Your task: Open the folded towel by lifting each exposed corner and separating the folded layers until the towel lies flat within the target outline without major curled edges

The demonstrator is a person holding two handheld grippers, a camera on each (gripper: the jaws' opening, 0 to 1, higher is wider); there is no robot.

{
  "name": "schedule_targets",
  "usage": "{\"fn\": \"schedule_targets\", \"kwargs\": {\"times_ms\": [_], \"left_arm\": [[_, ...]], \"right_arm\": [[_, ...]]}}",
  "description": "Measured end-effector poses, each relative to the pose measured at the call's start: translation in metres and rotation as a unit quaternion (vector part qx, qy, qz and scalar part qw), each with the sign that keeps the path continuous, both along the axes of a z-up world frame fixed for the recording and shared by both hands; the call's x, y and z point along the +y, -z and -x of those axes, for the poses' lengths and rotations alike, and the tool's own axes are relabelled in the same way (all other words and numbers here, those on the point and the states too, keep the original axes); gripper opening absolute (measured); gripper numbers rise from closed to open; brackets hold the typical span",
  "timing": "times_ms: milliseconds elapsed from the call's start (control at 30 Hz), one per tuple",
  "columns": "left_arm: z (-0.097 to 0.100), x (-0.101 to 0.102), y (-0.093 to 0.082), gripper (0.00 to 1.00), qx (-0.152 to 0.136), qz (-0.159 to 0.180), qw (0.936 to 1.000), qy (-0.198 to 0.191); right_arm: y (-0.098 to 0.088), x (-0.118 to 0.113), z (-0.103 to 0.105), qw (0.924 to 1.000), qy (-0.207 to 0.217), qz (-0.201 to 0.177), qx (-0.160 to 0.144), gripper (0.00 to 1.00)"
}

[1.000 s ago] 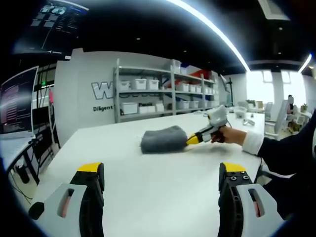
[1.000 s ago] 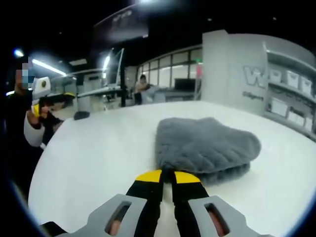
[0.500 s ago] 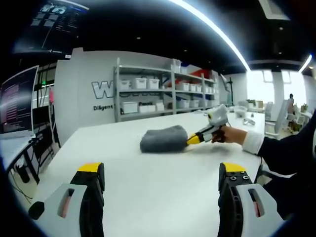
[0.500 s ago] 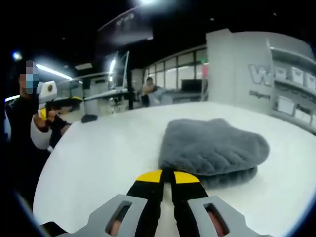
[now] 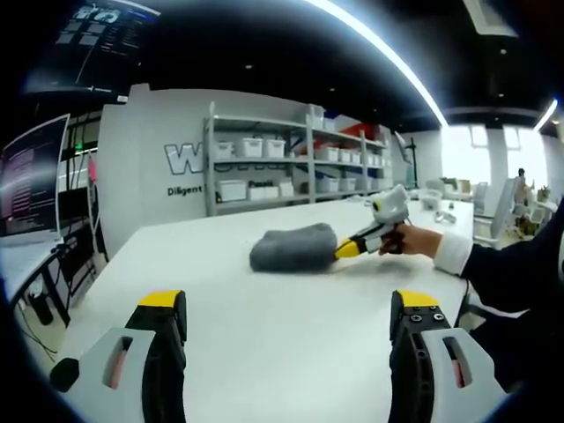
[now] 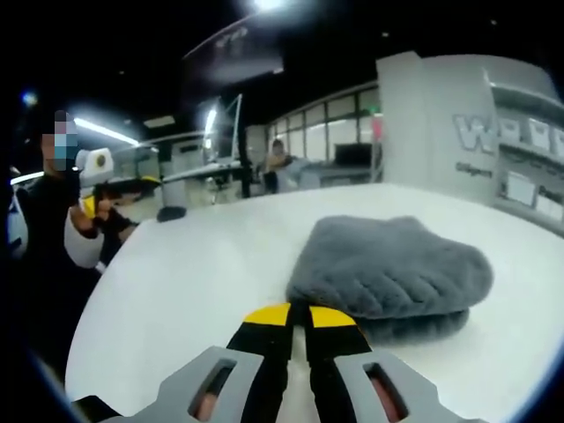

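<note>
A folded grey towel (image 5: 293, 248) lies in the middle of the white table (image 5: 264, 335); in the right gripper view the towel (image 6: 397, 269) is just ahead of my jaws. My right gripper (image 6: 300, 314) is shut, its yellow tips meeting at the towel's near corner, where they appear to pinch the top layer. From the left gripper view, the right gripper (image 5: 349, 249) touches the towel's right edge, held by a hand (image 5: 412, 240). My left gripper (image 5: 289, 301) hovers open near the table's front, well short of the towel. The left gripper (image 6: 106, 181) is also at the far left.
Shelves with white bins (image 5: 291, 167) line the back wall beyond the table. Monitors (image 5: 31, 181) stand at the left past the table edge. A dark sleeve (image 5: 511, 273) reaches in from the right. A small dark object (image 6: 171, 212) lies on the table's far side.
The right gripper view has swung a little, so the towel sits more to the right and larger. Its upper layer bulges slightly more. The left gripper has not moved.
</note>
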State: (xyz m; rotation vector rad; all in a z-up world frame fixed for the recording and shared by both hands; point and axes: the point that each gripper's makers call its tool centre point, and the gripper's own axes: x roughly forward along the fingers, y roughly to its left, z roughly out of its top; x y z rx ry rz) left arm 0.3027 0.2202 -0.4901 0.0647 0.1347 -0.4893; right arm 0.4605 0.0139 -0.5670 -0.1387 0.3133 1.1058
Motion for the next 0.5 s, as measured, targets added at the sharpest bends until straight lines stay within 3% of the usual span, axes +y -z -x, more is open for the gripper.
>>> {"fn": "schedule_targets", "kwargs": {"times_ms": [500], "left_arm": [[-0.0001,0.0007,0.0004,0.94,0.001,0.001,1.0000,-0.002]], "right_arm": [[0.0001,0.0064,0.0084,0.9998,-0.020,0.004,-0.001,0.01]]}}
